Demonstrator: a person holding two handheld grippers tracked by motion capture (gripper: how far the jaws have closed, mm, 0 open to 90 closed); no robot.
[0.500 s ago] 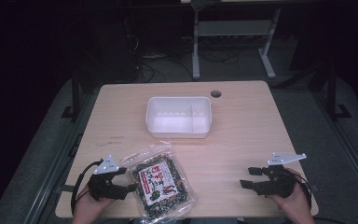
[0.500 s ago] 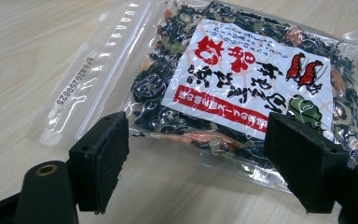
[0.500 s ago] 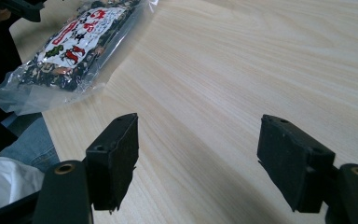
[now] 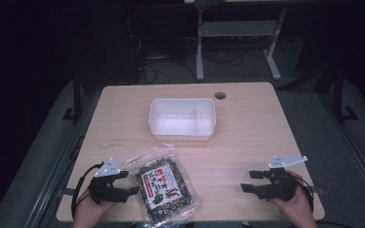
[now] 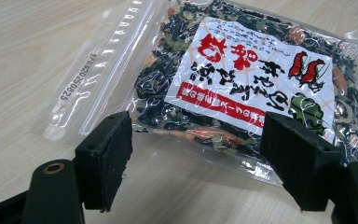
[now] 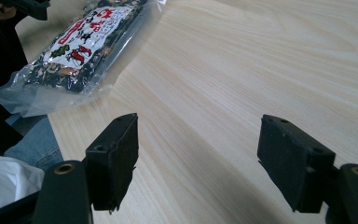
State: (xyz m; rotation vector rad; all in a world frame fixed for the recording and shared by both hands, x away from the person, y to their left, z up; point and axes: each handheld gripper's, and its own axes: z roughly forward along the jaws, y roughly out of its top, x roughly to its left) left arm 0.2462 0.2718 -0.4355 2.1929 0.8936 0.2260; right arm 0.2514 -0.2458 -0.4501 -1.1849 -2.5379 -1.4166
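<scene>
We're right at the start here. The clear bag of dried mix lies flat at the near edge of the table, left of centre, its near end poking a little over the edge. Nothing has hold of it yet.

Our left gripper sits just left of the bag, jaws spread wide and empty; in the left gripper view the bag lies just beyond the two pads, between them but not pressed by either. That looks to us like the approach to a grasp on the bag's side edge.

Our right gripper rests well apart, near the right corner, jaws also wide and holding nothing; in the right gripper view there's just bare wood between the pads, with the bag off to the far left.

The white bin stands in the middle of the table, farther off, and looks empty. So, by our reading, everything is left: close on the bag, lift it, carry it to the bin.
</scene>
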